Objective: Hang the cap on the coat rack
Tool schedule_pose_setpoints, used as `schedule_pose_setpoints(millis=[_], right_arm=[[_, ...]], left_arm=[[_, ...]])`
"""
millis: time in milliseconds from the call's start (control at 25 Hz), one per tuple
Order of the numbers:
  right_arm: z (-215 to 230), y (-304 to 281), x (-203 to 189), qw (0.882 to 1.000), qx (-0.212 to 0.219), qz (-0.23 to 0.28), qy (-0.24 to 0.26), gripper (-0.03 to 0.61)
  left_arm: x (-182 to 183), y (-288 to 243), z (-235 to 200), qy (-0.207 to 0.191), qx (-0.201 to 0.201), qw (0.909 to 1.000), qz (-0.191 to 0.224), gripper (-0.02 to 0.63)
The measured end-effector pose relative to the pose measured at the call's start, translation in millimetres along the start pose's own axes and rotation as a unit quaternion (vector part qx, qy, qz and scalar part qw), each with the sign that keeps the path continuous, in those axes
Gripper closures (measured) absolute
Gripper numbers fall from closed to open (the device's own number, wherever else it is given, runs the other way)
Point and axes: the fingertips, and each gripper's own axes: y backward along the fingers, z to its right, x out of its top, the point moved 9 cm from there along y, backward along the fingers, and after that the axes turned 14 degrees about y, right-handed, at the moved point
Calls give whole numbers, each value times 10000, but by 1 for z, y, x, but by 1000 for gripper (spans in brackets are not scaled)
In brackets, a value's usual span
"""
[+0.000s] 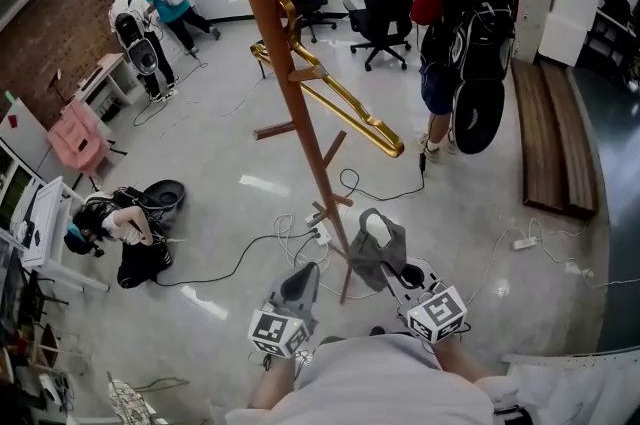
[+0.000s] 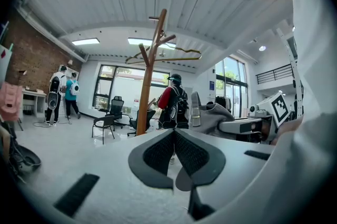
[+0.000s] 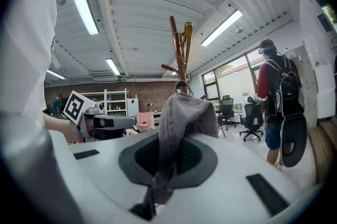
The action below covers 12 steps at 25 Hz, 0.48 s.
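Cap, pinched in right claw (left claw shut, empty), should be raised over a coat rack peg.

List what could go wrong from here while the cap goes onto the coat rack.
1. The right gripper pinches only a fold of the grey cap, which flops over the jaws; it may slip out when lifted.
2. A gold hanger hangs on the coat rack; the cap or gripper could knock it off.
3. Cables lie round the rack's foot; a step closer might catch one.
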Motion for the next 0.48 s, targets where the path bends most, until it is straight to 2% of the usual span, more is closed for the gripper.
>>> schedule_pose_setpoints(millis=[480], right_arm=[[1,0,-4,9999,-64,-132,-62,558]], left_arm=[[5,-3,-4,40,-100,9999,-23,603]])
